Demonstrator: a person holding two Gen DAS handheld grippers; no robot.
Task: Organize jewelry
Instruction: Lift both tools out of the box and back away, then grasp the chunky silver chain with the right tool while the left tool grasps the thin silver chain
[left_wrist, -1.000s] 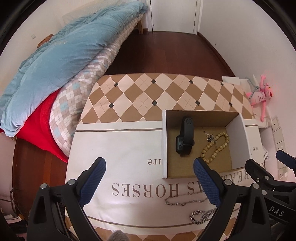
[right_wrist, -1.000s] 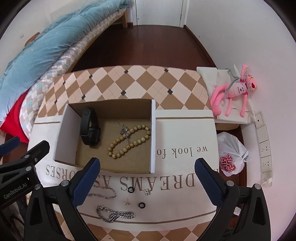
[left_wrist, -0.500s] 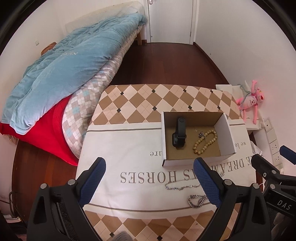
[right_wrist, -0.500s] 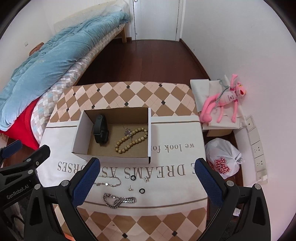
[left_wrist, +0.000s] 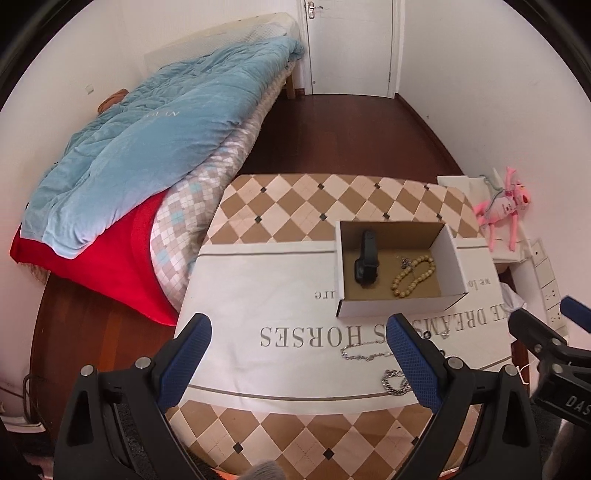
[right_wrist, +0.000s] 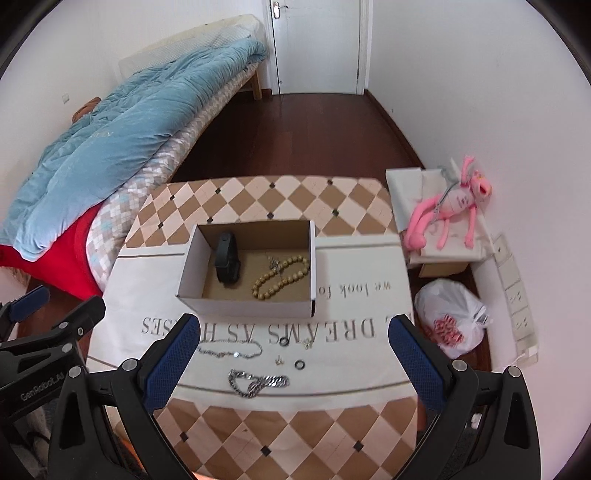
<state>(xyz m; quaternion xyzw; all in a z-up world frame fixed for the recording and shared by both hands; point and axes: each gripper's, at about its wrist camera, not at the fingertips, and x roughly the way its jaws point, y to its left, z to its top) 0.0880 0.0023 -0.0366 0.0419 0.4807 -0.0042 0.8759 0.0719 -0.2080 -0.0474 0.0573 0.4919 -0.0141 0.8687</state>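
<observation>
Tabletop box (right_wrist: 243, 306): beige beaded bracelet (right_wrist: 280, 277)

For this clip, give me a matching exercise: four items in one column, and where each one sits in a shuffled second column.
Items:
1. black watch
2. thick silver chain
3. pink plush toy
4. white plastic bag

Places:
A. on the cloth, in front of the box
B. on the floor beside the table
C. inside the cardboard box, next to the bead bracelet
D. on a white surface by the wall

Pairs: 1-C, 2-A, 3-D, 4-B
</observation>
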